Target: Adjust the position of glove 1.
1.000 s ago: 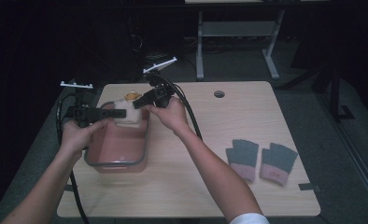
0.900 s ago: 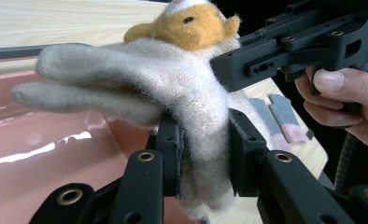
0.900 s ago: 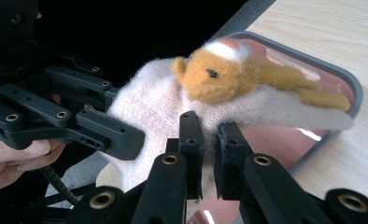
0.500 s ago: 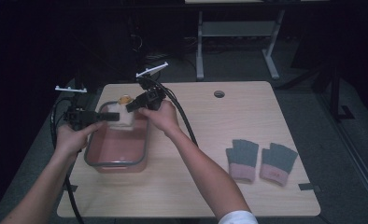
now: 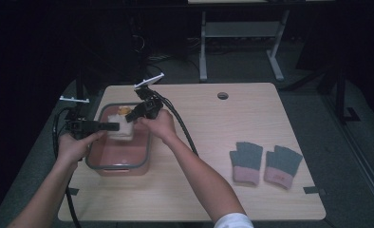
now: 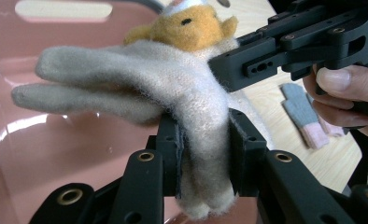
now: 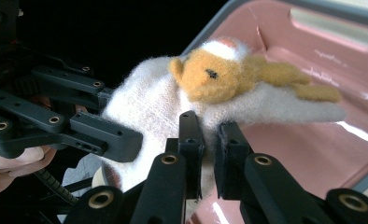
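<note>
High view: a light wooden table (image 5: 213, 190) carries a pink bin (image 5: 121, 161) with a grey rim near its left end, and a pair of grey gloves with pink cuffs (image 5: 265, 162) lies flat well apart from it toward the right edge. The person's two forearms reach in from below, and both hands hold their tools over the far half of the bin. Between them hangs a cream woollen glove (image 5: 120, 129) with a small orange animal figure (image 6: 193, 24) sewn at its top, held above the bin's pink floor and not resting on it. The left gripper (image 6: 204, 154) has its jaws pressed together on the glove's fabric, which bulges out between the pads and below them. The right gripper (image 7: 205, 154) pinches another fold of the same glove just under the orange figure, jaws nearly together with wool between them. In the left gripper view the glove's fingers point left over the bin.
</note>
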`<control>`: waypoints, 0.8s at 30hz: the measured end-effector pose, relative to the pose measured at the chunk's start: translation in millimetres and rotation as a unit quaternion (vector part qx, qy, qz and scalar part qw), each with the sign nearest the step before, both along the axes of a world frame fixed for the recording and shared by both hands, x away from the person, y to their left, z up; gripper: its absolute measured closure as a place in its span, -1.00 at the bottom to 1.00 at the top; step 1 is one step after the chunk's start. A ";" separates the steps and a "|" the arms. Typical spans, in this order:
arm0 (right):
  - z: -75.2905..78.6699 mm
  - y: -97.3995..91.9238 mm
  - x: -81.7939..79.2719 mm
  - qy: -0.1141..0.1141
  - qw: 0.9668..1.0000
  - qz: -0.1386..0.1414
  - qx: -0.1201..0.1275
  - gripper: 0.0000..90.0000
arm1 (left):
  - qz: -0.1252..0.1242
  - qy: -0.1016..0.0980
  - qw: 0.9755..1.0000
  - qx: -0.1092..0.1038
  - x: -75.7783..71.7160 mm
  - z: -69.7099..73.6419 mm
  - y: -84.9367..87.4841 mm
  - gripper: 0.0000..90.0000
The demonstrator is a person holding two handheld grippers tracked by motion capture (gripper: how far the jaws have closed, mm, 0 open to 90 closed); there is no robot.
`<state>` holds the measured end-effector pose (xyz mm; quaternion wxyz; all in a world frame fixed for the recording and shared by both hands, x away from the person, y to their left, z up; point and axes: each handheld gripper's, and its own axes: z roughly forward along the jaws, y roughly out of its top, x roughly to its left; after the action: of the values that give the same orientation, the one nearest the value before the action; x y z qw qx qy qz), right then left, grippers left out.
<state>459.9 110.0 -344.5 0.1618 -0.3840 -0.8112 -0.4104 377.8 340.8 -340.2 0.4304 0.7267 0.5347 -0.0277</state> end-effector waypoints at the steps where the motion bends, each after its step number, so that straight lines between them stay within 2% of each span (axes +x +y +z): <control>1: -2.9 0.4 -0.1 0.005 1.000 0.000 0.000 0.83 | 0.001 0.003 1.000 0.003 -0.1 -2.2 -0.6 0.54; 7: -14.9 0.6 -1.0 0.017 1.000 -0.003 -0.007 0.83 | 0.003 0.013 1.000 0.005 -0.9 -13.3 -4.4 0.54; 14: -32.0 1.7 -3.6 0.030 0.999 -0.001 -0.020 0.83 | -0.001 0.031 0.999 0.027 -0.9 -25.0 -7.2 0.54; 17: -42.7 3.1 -4.9 0.041 0.999 -0.005 -0.028 0.82 | -0.003 0.049 0.998 0.030 0.9 -34.9 -8.6 0.54; 24: -50.3 8.3 -8.6 0.026 0.998 0.001 -0.060 0.80 | -0.002 0.065 0.997 0.051 0.2 -44.8 -13.0 0.54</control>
<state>451.3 118.3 -394.8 0.1600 -0.4023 -0.8302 -0.3511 378.0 327.8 -385.0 0.3567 0.7457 0.5607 -0.0488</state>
